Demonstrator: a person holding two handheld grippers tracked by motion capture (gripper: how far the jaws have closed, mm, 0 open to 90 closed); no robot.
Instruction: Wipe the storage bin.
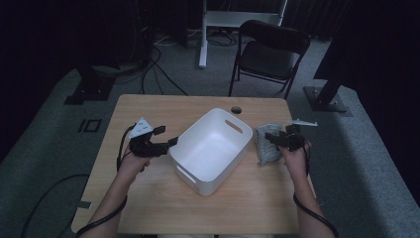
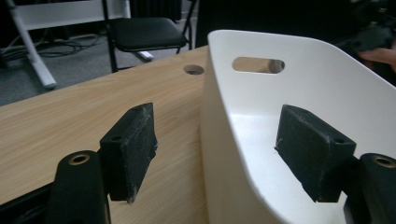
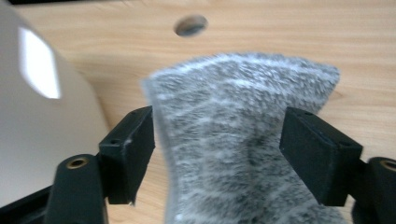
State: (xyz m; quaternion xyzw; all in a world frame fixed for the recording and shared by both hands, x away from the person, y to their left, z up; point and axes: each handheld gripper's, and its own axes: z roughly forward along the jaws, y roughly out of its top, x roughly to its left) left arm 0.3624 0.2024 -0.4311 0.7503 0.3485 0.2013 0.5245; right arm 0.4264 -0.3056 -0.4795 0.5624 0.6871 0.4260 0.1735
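Observation:
A white plastic bin (image 1: 210,148) with handle slots stands in the middle of the wooden table (image 1: 148,106). My left gripper (image 1: 167,136) is at the bin's left rim, open. In the left gripper view the bin's wall (image 2: 261,93) rises between the two pads of the left gripper (image 2: 219,149), touching neither. A grey fuzzy cloth (image 1: 267,148) lies crumpled to the right of the bin. My right gripper (image 1: 271,139) hovers over its near edge. In the right gripper view the cloth (image 3: 238,116) fills the gap of the open right gripper (image 3: 217,154); contact cannot be made out.
A round cable hole (image 1: 236,109) sits in the table behind the bin. Beyond the table a black folding chair (image 1: 270,49) and a white desk leg (image 1: 203,39) stand on the grey floor. The table's right edge is close to the cloth.

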